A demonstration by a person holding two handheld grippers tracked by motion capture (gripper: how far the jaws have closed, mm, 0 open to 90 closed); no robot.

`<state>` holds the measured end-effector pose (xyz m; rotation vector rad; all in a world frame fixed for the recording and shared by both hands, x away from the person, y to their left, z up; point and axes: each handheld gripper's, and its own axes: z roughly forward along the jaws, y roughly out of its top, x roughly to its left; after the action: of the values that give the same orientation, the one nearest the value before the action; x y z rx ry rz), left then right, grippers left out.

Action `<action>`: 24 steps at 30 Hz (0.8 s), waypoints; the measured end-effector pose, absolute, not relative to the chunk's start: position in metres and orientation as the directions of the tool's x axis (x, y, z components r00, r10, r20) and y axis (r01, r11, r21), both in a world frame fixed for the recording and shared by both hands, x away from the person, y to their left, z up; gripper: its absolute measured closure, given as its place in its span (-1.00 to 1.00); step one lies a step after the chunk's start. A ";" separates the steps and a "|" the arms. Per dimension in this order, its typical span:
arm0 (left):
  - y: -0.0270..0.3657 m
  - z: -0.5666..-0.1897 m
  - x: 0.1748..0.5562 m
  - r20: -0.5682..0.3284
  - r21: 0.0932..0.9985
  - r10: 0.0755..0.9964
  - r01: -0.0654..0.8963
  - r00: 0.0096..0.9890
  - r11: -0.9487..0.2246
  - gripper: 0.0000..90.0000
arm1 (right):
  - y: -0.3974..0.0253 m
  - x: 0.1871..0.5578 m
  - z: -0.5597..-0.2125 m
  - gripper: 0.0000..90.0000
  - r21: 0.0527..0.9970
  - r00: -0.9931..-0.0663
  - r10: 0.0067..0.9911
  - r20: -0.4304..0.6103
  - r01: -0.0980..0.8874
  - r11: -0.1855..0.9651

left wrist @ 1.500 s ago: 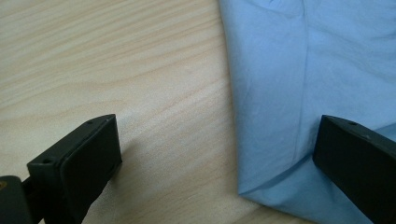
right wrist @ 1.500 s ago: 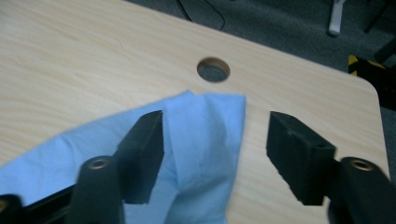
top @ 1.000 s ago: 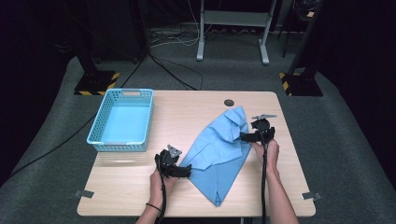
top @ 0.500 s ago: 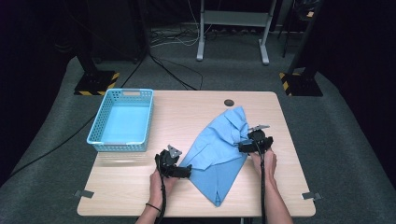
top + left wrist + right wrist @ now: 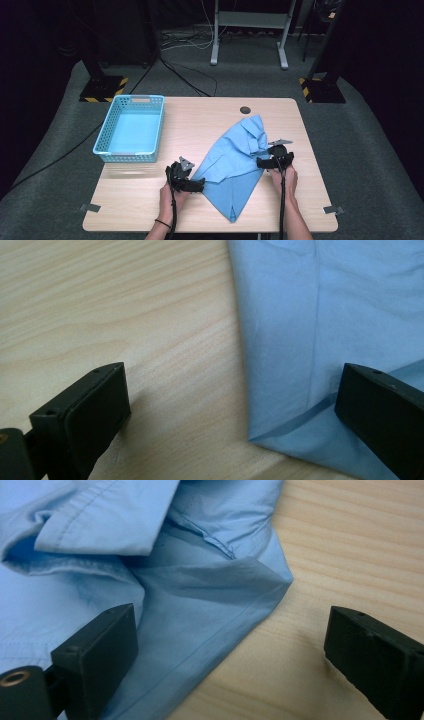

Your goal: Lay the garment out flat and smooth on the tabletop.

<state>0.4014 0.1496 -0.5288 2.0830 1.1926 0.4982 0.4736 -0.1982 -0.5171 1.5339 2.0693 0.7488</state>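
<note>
At 9 o'clock, unmoved over the last second: light blue plastic mesh basket [image 5: 130,129], apart from the rest. Just right of centre, same spread: light blue cotton shirt [image 5: 235,162] on pale wooden table [image 5: 200,120]; left gripper [image 5: 196,186] parked at its 8 o'clock hem, jaws wide astride. At 3 o'clock, drawn nearer along the edge: right gripper [image 5: 260,163], jaws wide across the corner, probably lining up a fold.

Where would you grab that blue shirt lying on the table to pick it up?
Probably by its side edges. The blue shirt lies flat, so each open gripper slides in low from its own side: left gripper onto the hemmed corner, right gripper onto the fold point.
</note>
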 end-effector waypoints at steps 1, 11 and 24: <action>0.150 -0.529 0.401 -0.005 0.717 0.861 0.603 0.508 -0.351 -0.99 | -0.198 0.471 -0.517 -0.85 0.664 -0.277 0.960 -0.041 0.711 0.233; 0.151 -0.529 0.397 -0.002 0.715 0.857 0.600 0.516 -0.359 -0.99 | -0.199 0.453 -0.519 -0.85 0.675 -0.276 0.961 -0.018 0.706 0.215; 0.153 -0.529 0.392 -0.003 0.716 0.848 0.593 0.531 -0.369 -0.99 | -0.196 0.433 -0.520 -0.84 0.678 -0.281 0.960 -0.004 0.705 0.209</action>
<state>0.3922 0.1526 -0.5289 2.0970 1.1628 0.4864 0.4328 -0.1964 -0.5205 1.5431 2.0637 0.8024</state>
